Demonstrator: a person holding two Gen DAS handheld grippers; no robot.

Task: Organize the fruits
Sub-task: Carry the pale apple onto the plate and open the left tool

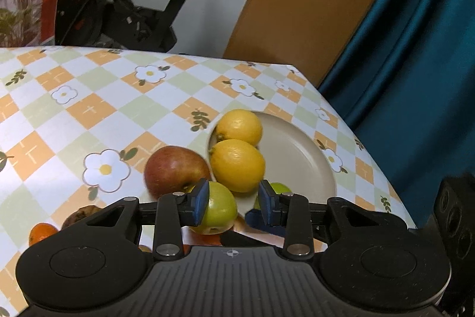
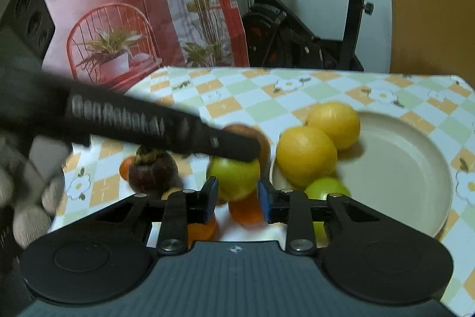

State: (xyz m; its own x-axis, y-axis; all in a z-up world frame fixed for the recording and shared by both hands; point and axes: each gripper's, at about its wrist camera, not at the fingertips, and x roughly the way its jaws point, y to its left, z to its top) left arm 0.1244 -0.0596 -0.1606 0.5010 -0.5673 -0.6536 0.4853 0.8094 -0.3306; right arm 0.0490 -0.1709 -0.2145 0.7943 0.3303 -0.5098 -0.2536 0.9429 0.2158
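A green apple [image 2: 234, 177] sits among loose fruit beside the beige plate [image 2: 400, 168]. My right gripper [image 2: 237, 199] is shut on it, a blue pad against each side. My left gripper [image 1: 234, 202] reaches over the same apple [image 1: 219, 207] and is open: its left pad touches the apple, its right pad stands clear. On the plate lie two lemons [image 2: 305, 156] [image 2: 334, 124] and a second green apple [image 2: 326, 189]. A red apple [image 1: 175, 171] rests just left of the plate.
A mangosteen [image 2: 153, 171] and oranges [image 2: 246, 213] [image 2: 124, 168] lie on the checked tablecloth [image 1: 89, 109] near me. A gloved hand [image 2: 17, 198] holds the left gripper. An exercise bike [image 1: 148, 20] stands behind the table, a blue curtain [image 1: 415, 79] to its right.
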